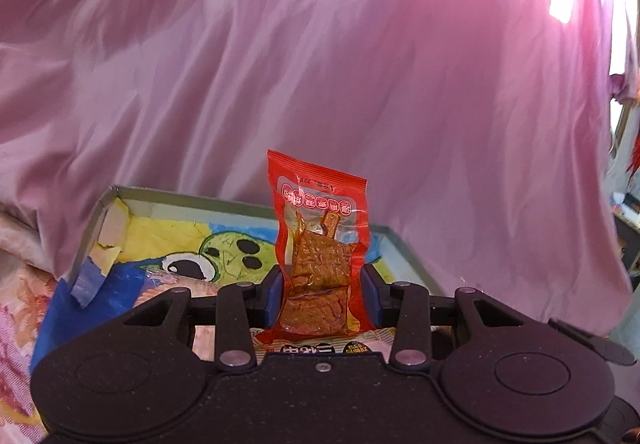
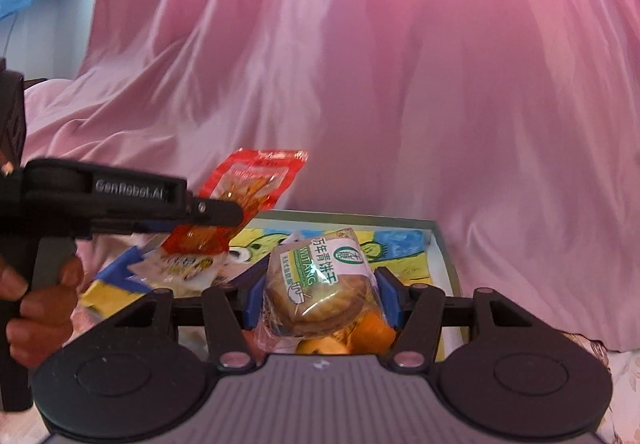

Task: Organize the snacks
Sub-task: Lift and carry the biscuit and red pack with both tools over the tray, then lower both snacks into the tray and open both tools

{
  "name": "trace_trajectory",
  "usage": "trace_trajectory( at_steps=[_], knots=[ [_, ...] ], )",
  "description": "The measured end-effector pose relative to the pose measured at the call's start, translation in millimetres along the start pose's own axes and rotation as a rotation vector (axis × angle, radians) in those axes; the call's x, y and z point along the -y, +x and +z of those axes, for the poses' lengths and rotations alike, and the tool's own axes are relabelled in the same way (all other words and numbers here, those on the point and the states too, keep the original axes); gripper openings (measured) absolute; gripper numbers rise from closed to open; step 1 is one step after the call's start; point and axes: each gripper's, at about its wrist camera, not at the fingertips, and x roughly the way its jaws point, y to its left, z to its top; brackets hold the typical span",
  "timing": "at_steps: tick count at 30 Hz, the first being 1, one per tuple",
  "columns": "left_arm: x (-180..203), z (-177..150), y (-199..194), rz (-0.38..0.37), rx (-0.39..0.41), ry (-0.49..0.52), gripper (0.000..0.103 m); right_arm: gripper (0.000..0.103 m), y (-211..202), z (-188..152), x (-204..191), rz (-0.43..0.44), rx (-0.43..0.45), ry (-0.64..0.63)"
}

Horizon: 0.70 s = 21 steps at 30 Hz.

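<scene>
My left gripper (image 1: 324,292) is shut on a red snack packet (image 1: 320,240) with brown pieces inside and holds it upright above the grey box (image 1: 168,196). The same packet (image 2: 248,188) and left gripper (image 2: 216,214) show at the left of the right wrist view. My right gripper (image 2: 322,298) is shut on a clear pack of round biscuits (image 2: 320,284) with a green and white label, above the box (image 2: 440,244). The box floor carries a yellow, green and blue cartoon drawing.
Pink cloth (image 1: 320,64) drapes behind and around the box. More snack packets (image 2: 180,268) lie at the box's left end, and an orange item (image 2: 372,332) sits under the biscuits. A blue flap (image 1: 88,284) hangs on the left wall.
</scene>
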Motion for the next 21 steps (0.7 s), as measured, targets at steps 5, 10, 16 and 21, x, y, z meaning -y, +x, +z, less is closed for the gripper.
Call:
trace_trajectory(
  at_steps=[5, 10, 16, 21],
  knots=[
    [1, -1, 22, 0.027, -0.049, 0.015, 0.042, 0.06, 26, 0, 3, -0.014, -0.019, -0.009],
    [2, -3, 34, 0.045, -0.08, 0.028, 0.042, 0.06, 43, -5, 7, -0.023, -0.042, 0.011],
    [4, -4, 38, 0.054, -0.097, 0.047, 0.043, 0.06, 50, -11, 9, -0.021, -0.066, 0.022],
    [6, -2, 38, 0.064, -0.108, 0.052, 0.045, 0.061, 51, -12, 9, -0.024, -0.074, 0.032]
  ],
)
